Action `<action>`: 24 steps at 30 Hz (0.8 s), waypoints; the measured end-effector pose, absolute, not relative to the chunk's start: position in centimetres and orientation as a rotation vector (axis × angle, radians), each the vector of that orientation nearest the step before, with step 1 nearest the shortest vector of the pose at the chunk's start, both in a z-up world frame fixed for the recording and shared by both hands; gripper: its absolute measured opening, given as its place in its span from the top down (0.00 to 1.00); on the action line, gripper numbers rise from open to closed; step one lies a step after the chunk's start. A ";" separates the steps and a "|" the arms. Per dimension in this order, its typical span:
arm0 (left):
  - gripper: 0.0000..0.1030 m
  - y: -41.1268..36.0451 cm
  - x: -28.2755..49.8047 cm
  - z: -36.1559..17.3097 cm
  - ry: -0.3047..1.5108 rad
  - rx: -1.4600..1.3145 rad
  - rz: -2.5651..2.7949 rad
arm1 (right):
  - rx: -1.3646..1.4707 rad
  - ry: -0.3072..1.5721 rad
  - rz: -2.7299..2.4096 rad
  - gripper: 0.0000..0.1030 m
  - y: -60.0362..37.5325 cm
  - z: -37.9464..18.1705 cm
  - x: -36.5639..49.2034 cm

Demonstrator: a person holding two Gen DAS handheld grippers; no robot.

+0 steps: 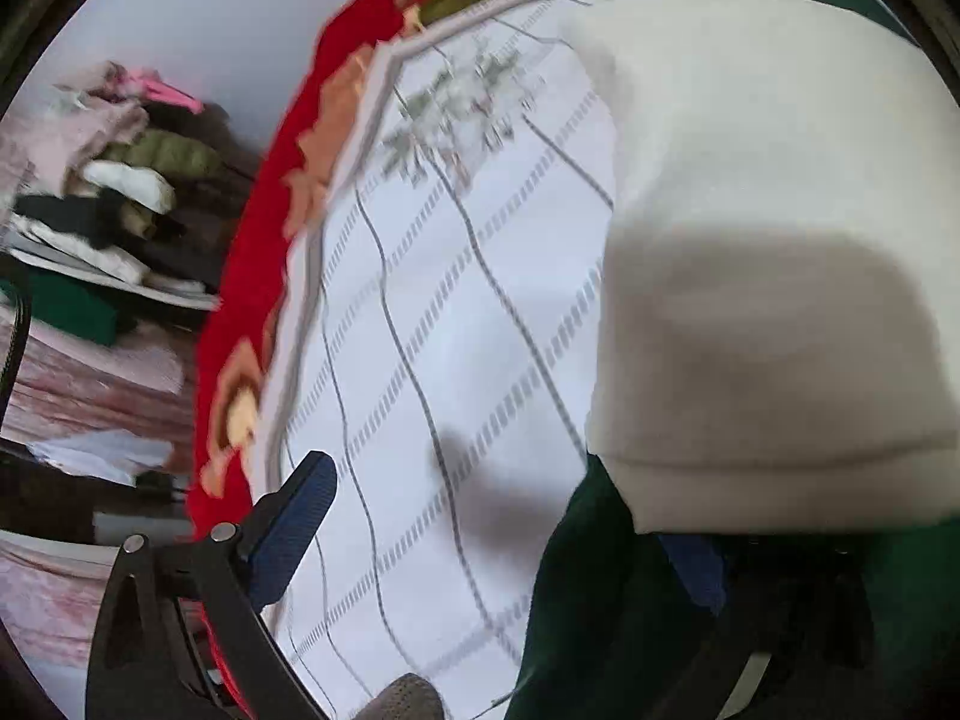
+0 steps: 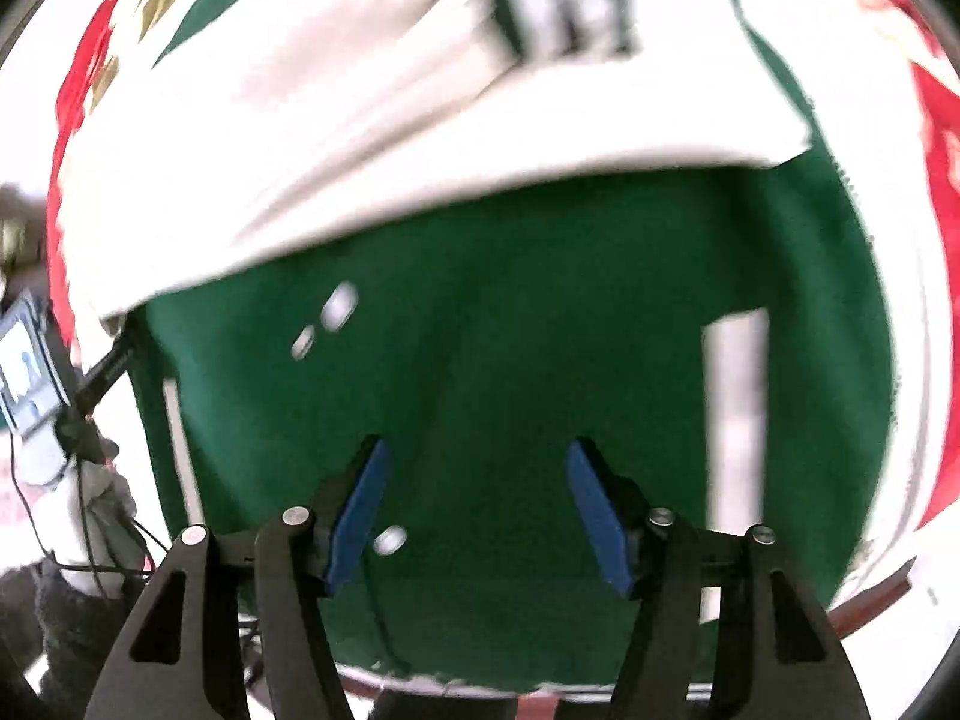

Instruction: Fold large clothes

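A large green and cream jacket lies on a white checked bed sheet. In the left wrist view its cream sleeve lies folded over the green body. My left gripper is open; its left blue finger hovers over the sheet, and its right finger is mostly hidden under the cream fabric. In the right wrist view my right gripper is open and empty just above the green body, with the cream sleeve beyond it. White snap buttons show on the green.
A red floral blanket borders the sheet on the left. A pile of folded clothes sits on a shelf at far left. A phone on a stand with cables stands at the left of the right wrist view.
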State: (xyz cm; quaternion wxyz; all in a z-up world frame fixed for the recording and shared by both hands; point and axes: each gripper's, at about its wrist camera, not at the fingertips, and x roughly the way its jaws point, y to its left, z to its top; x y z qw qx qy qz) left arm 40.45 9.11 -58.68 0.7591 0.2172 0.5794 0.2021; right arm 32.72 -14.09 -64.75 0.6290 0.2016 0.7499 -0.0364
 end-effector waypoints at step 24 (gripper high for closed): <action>0.00 10.5 42.8 -58.3 1.264 0.451 0.552 | 0.279 1.604 -0.279 0.37 -25.0 -62.2 39.3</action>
